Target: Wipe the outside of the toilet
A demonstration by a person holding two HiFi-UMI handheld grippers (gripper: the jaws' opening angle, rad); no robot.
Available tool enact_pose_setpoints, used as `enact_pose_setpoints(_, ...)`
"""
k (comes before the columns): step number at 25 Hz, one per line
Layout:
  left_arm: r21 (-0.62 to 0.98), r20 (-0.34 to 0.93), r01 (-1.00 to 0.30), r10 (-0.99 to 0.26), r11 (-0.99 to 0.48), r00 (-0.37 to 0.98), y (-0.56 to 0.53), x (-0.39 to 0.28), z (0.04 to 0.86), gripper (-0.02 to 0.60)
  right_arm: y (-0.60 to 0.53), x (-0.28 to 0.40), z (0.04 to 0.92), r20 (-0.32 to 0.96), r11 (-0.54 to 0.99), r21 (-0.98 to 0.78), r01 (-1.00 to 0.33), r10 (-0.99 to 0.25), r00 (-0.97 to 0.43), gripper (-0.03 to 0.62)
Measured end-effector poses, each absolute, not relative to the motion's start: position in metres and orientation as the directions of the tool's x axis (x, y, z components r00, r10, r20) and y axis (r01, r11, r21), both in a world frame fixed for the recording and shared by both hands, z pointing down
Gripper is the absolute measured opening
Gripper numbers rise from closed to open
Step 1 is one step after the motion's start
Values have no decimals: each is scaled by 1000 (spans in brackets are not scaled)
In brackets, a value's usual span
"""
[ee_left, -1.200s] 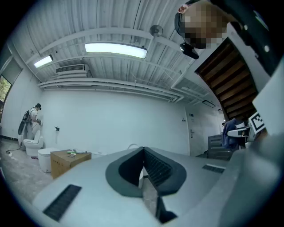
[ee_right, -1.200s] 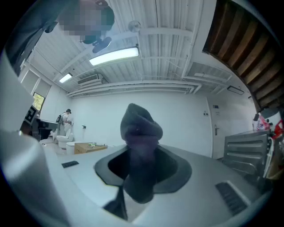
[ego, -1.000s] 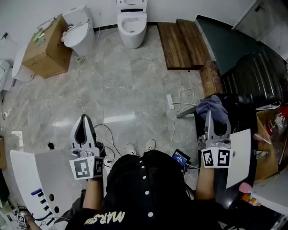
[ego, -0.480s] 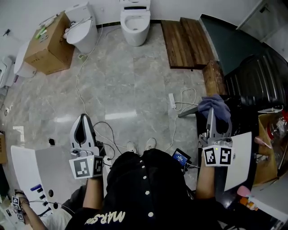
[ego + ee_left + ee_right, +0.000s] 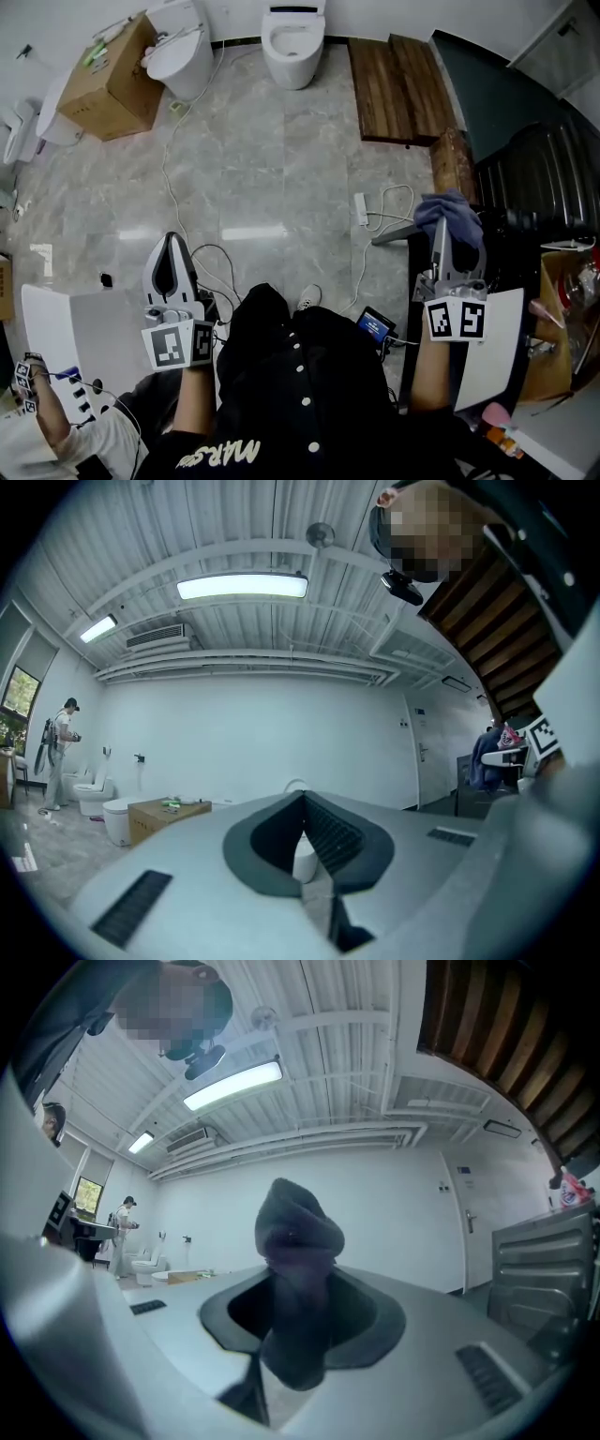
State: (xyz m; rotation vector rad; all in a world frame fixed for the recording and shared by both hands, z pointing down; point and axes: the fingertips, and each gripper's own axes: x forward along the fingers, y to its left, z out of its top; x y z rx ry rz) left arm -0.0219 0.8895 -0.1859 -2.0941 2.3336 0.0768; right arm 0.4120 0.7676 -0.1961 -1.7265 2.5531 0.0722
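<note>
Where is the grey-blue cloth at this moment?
In the head view the cloth sits at the right, clamped in the right gripper, to the right of the white power strip lying on the floor.

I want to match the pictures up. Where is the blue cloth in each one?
Head view: cloth at right, in the right gripper.
Left gripper view: probably the blue bit at far right.
Right gripper view: centre, clamped.
Shared landmark: the cardboard box.
</note>
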Motion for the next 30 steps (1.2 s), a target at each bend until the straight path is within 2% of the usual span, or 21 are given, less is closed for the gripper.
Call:
enact_pose_setpoints(9, 44, -24, -993, -994, 110, -111, 868, -26, -175, 11, 741, 404, -197, -97, 392, -1, -920, -916, -390, 132)
enact_pose_setpoints(24, 68, -71, -995, -994, 76, -80, 750, -65, -179, 11, 644, 369, -199, -99, 346, 23, -938, -933, -347, 132)
enact_pose_setpoints(30, 76, -51, -994, -996, 74, -78, 709, -87, -174, 11, 602, 350, -201, -96, 343, 1, -939, -935, -342, 132)
